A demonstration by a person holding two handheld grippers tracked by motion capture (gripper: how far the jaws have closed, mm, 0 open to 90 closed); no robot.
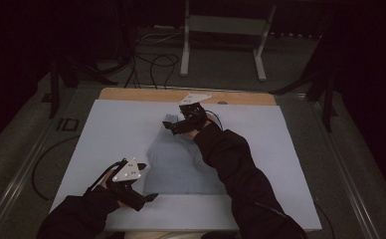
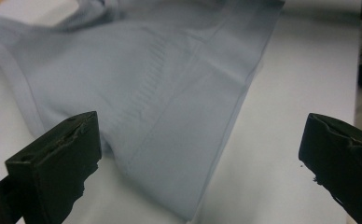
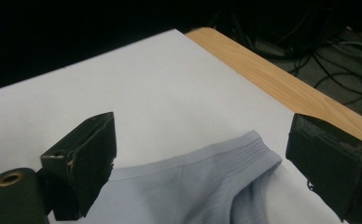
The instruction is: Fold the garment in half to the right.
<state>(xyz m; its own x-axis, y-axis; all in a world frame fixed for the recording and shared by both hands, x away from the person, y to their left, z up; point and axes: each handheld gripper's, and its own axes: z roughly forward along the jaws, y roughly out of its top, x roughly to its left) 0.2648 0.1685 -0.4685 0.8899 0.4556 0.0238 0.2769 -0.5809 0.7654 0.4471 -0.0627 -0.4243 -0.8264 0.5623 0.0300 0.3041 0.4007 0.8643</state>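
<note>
A light blue garment (image 1: pixel 181 164) lies flat in the middle of the white table cover (image 1: pixel 116 129). My left gripper (image 1: pixel 148 200) is at the garment's near left corner, open. In the left gripper view its jaws (image 2: pixel 200 140) stand wide apart around the hemmed corner of the cloth (image 2: pixel 146 93), not touching it. My right gripper (image 1: pixel 169 127) is at the garment's far end, open. In the right gripper view its jaws (image 3: pixel 200 135) straddle a narrow strap-like end of the cloth (image 3: pixel 249 149) with a perforated band.
A strip of bare wooden tabletop (image 1: pixel 131 94) runs along the far edge (image 3: pixel 281 88). Behind the table, cables (image 1: pixel 153 62) lie on the floor beside a metal stand (image 1: pixel 185 50). White cover lies bare to the left and right of the garment.
</note>
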